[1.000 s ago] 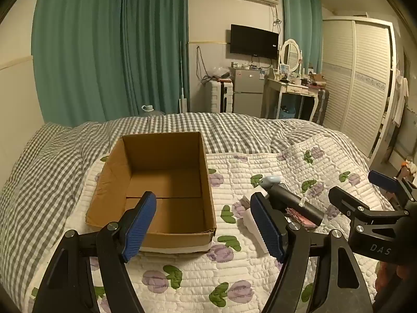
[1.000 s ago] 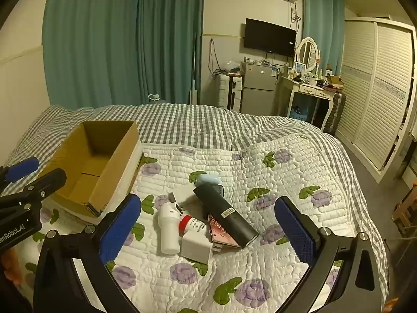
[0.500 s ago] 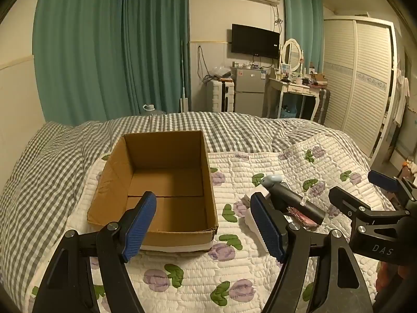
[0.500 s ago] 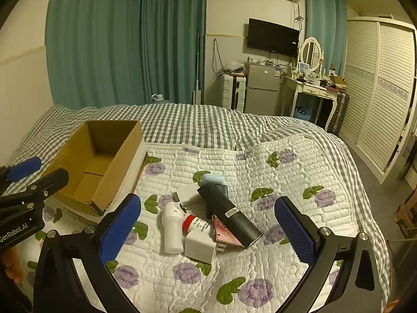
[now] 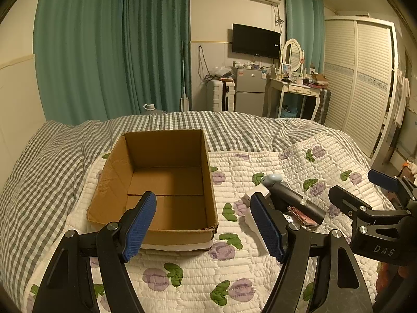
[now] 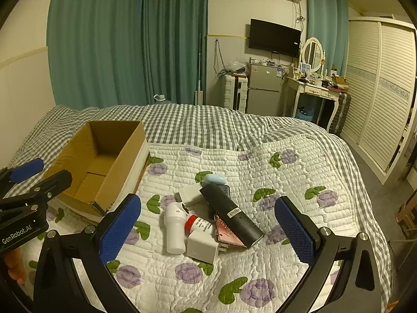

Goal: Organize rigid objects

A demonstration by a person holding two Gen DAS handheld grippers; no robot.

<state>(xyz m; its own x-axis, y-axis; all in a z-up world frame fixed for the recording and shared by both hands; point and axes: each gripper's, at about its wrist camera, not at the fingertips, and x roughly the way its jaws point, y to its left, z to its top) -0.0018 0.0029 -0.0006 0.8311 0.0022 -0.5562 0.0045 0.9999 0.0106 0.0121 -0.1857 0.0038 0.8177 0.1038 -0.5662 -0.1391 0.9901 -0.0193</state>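
Observation:
An open, empty cardboard box [image 5: 166, 182] sits on the bed, also in the right wrist view [image 6: 104, 161]. To its right lies a pile: a black cylinder [image 6: 230, 214], a white bottle [image 6: 174, 228], a white cube charger [image 6: 202, 245], a red-capped tube [image 6: 198, 224], a pink flat case [image 6: 228, 234], a light blue case [image 6: 213, 179]. The black cylinder also shows in the left wrist view [image 5: 297, 202]. My left gripper [image 5: 206, 224] is open, just before the box's near edge. My right gripper [image 6: 208, 230] is open, above the pile.
A flowered white quilt [image 6: 260, 182] covers the bed over a grey checked blanket [image 6: 195, 125]. Beyond the bed stand a small fridge [image 6: 263, 88], a dressing table [image 6: 312, 88] and a white wardrobe [image 6: 378, 91]. Green curtains [image 6: 117, 39] hang behind.
Both grippers have drawn back and risen slightly; the box and pile sit a little farther away in view. Both stay open.

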